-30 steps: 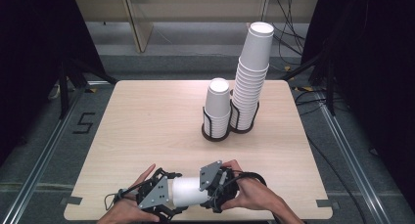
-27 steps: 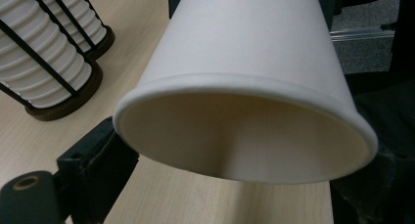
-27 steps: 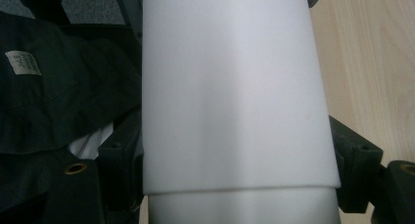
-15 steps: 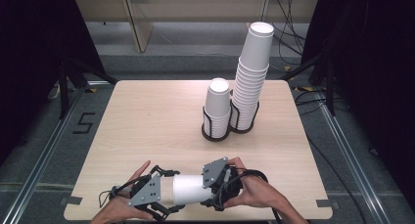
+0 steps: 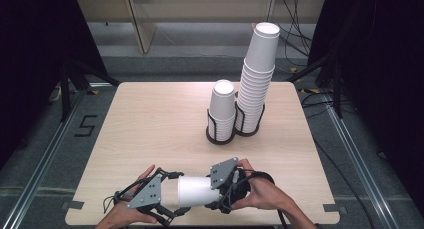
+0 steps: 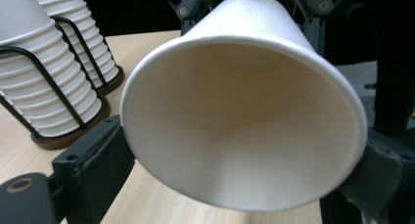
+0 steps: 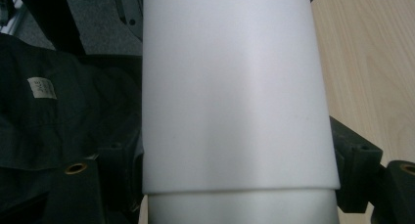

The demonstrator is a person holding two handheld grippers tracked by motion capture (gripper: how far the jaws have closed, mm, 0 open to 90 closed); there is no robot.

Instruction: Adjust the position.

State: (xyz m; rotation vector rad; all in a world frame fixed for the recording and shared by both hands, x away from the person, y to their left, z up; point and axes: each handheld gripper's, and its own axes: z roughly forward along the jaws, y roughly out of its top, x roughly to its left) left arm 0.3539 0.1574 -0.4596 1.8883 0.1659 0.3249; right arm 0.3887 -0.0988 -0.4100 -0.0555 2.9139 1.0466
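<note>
A white paper cup (image 5: 197, 190) lies on its side above the table's front edge, held between both grippers. My left gripper (image 5: 172, 196) is shut on its mouth end. In the left gripper view the open mouth of the cup (image 6: 244, 121) faces the camera, with the left gripper (image 6: 242, 170) standing with a jaw on each side of the rim. My right gripper (image 5: 220, 189) is shut on the base end. The right gripper view shows the cup's wall (image 7: 235, 87) between the jaws of the right gripper (image 7: 235, 168). A step line crosses that wall low down, as between nested cups.
On the wooden table (image 5: 150, 124), right of centre, stand two black wire holders with cups stacked upside down: a short stack (image 5: 221, 111) and a tall stack (image 5: 257, 79) behind it. Cables and dark frames surround the table on the floor.
Both hands have shifted slightly along the front edge with the cup between them. Both holds look the same.
</note>
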